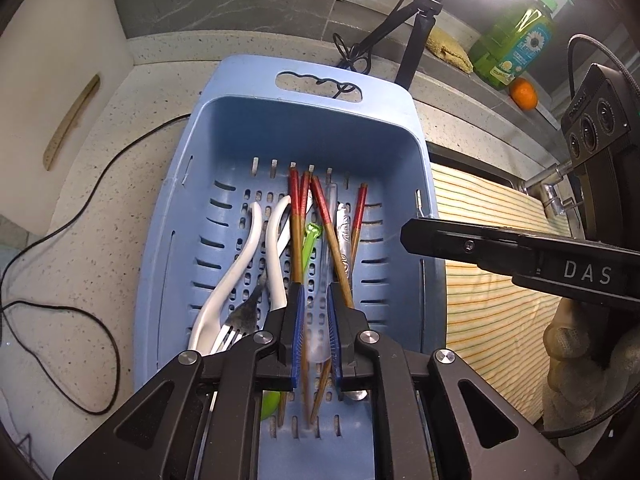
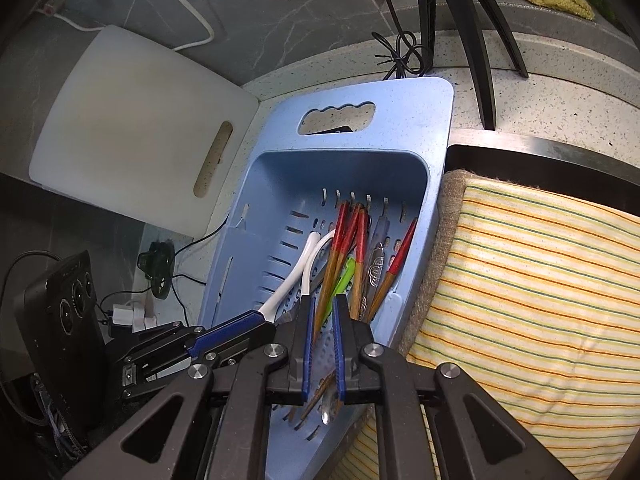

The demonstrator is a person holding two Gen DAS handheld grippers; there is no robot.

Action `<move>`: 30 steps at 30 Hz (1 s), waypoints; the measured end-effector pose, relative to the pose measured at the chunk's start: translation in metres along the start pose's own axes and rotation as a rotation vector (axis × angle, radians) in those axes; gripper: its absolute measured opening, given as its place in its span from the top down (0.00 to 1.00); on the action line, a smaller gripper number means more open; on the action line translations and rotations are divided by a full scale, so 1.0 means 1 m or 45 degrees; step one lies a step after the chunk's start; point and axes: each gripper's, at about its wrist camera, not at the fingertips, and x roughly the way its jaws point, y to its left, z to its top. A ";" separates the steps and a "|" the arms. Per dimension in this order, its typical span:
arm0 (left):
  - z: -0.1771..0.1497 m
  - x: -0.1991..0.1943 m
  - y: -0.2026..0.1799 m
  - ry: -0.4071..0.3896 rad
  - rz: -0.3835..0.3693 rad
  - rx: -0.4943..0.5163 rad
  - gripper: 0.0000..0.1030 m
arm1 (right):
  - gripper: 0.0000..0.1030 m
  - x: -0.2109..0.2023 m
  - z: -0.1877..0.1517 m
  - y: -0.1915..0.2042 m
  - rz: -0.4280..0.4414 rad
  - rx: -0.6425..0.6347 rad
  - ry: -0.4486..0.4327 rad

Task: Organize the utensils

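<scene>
A blue slotted basket (image 1: 304, 128) (image 2: 400, 100) lies on the speckled counter. In it lie red-tipped wooden chopsticks (image 1: 298, 216) (image 2: 344, 240), two white spoons (image 1: 240, 264), a metal fork (image 1: 244, 312), a green utensil (image 1: 310, 240) and an engraved silver handle (image 1: 345, 240) (image 2: 374, 268). My left gripper (image 1: 315, 292) hovers over the chopsticks, its blue pads nearly together and gripping nothing I can make out. My right gripper (image 2: 324, 300) points down over the basket's near end, shut the same way. From the left wrist, the right gripper (image 1: 406, 236) reaches in over the basket's right rim.
A white cutting board (image 1: 60, 80) (image 2: 132, 120) leans at the left. A striped cloth (image 1: 492, 280) (image 2: 540, 280) covers the sink to the right of the basket. Behind stand a tripod (image 1: 416, 40), a green soap bottle (image 1: 516, 48) and an orange (image 1: 524, 94). Black cables (image 1: 60, 240) trail on the counter.
</scene>
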 end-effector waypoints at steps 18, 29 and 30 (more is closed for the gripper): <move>-0.035 -0.041 -0.048 -0.122 0.120 0.031 0.68 | 0.61 -0.064 -0.031 0.014 -0.089 -0.225 -0.108; -0.068 -0.076 -0.087 -0.281 0.205 -0.035 0.39 | 0.50 -0.107 -0.056 0.001 -0.143 -0.338 -0.155; -0.070 -0.078 -0.089 -0.292 0.217 -0.038 0.37 | 0.50 -0.109 -0.059 0.000 -0.146 -0.349 -0.155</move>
